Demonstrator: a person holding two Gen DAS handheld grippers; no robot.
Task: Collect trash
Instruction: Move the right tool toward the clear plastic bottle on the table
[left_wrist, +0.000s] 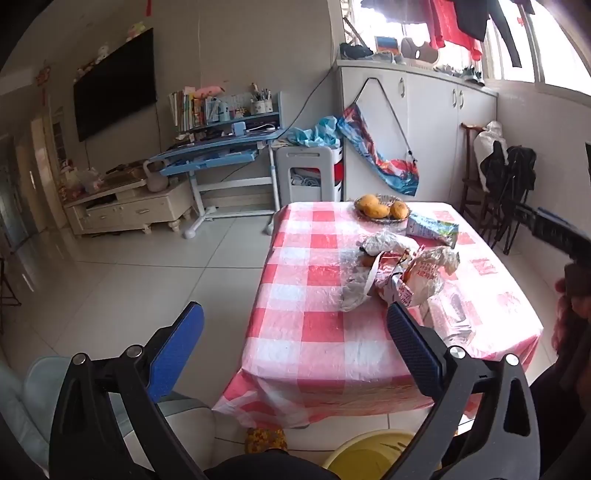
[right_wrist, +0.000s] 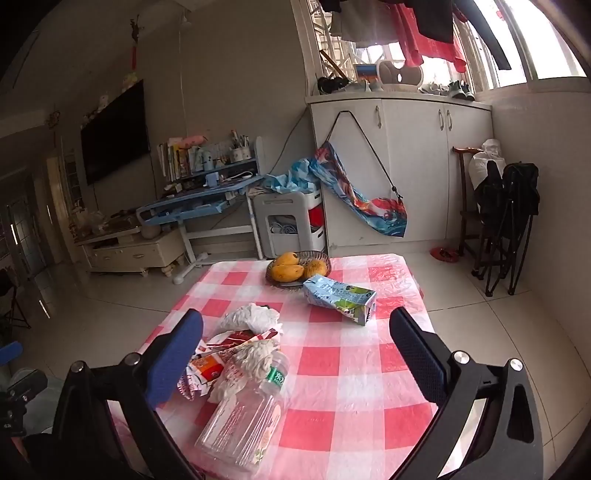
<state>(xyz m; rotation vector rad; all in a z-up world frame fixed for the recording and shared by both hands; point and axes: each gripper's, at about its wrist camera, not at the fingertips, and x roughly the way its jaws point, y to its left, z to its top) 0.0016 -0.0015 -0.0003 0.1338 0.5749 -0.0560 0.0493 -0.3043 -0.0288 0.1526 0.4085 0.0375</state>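
Note:
Trash lies on a table with a red-and-white checked cloth (left_wrist: 317, 332) (right_wrist: 354, 369): a clear plastic bottle (right_wrist: 247, 417) (left_wrist: 452, 314) on its side, crumpled wrappers and plastic bags (right_wrist: 236, 350) (left_wrist: 399, 269), and a crushed blue-green carton (right_wrist: 340, 299) (left_wrist: 430, 229). A yellow bin (left_wrist: 369, 456) stands on the floor below the table's near edge. My left gripper (left_wrist: 295, 332) hovers open over the near part of the table, nothing between its fingers. My right gripper (right_wrist: 295, 354) is open above the bottle and wrappers, touching nothing.
A bowl of mangoes (left_wrist: 382, 208) (right_wrist: 297, 271) sits at the table's far end. Beyond are a blue desk (left_wrist: 221, 155), a white cart (left_wrist: 308, 173), a TV stand (left_wrist: 129, 206), white cabinets (right_wrist: 402, 166) and folded chairs (right_wrist: 506, 221). A pale seat (left_wrist: 33, 406) is at lower left.

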